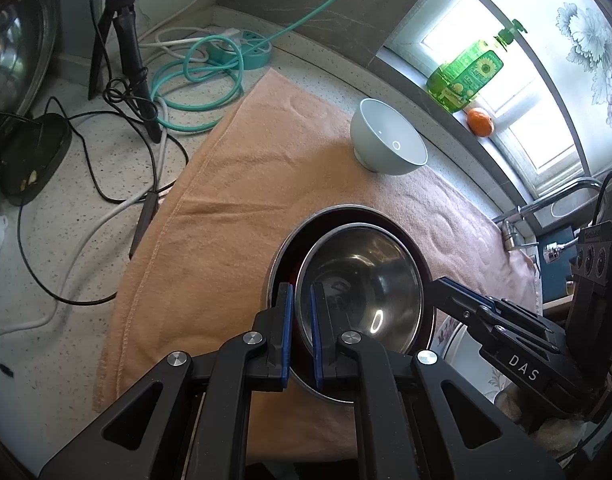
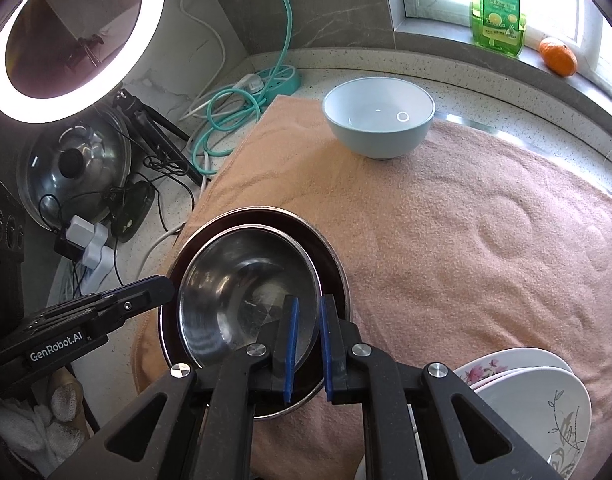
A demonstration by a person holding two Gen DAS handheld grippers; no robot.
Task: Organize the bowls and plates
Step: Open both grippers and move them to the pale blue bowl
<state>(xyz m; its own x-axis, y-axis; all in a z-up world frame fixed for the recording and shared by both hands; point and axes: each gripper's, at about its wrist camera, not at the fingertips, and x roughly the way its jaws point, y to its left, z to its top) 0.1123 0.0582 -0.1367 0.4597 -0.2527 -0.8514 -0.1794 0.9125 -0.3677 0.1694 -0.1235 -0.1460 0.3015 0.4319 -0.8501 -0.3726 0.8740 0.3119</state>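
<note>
While you hold: both grippers, left gripper and right gripper, pinch the steel bowl rim.
Done: it nests in the larger bowl.
Left: blue bowl, plates.

Nested bowls on a towel, counter clutter to the left

A steel bowl sits inside a wider bowl on the towel; a ceramic bowl stands behind them, stacked plates lie front right, and a pot lid leans far left.
</note>
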